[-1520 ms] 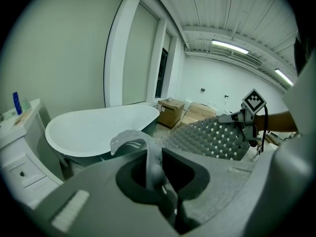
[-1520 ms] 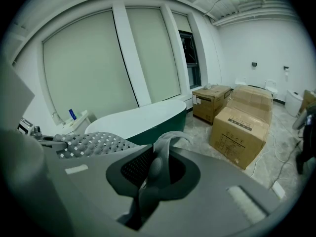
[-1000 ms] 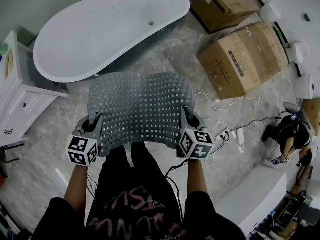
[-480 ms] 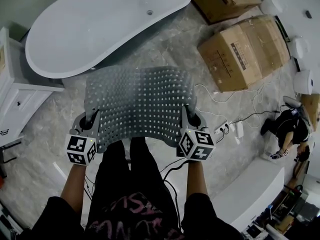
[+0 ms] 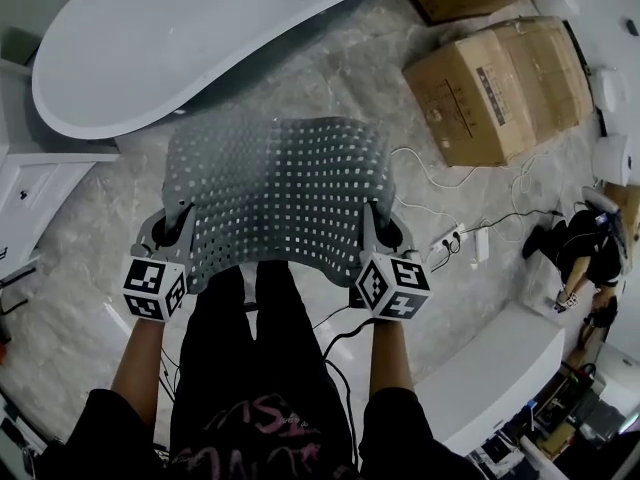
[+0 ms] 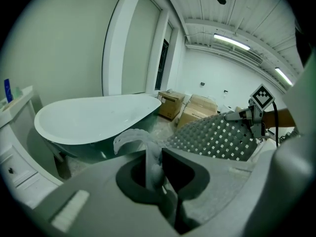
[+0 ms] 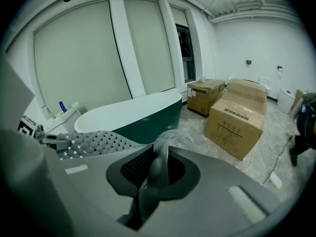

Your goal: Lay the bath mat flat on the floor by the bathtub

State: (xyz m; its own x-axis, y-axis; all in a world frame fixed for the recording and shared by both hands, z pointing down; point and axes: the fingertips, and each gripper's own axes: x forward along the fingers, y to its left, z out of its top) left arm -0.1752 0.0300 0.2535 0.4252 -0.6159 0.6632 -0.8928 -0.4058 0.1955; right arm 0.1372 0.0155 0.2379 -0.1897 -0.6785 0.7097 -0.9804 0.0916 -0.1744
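1. Marble bathroom floor (image 5: 330, 78), white bathtub (image 5: 180, 38) along its far side. Grey perforated bath mat (image 5: 275, 198) hangs in the air between the tub and the person's legs, not yet down.
2. Left gripper (image 5: 177, 226) is clamped on the mat's near left corner, right gripper (image 5: 372, 224) on the near right corner. Both jaw pairs pinch a mat fold.
3. Versus a second ago, both grippers and the mat sit a bit lower. Reads as the lay-down descent under way.
4. Cardboard boxes (image 5: 500, 88) and cables (image 5: 440, 183) lie toward the floor's right edge, apart from the mat.
5. Floor under the mat is hidden, so the far edge's gap to the floor can't be told. The tub's far end is cut off.
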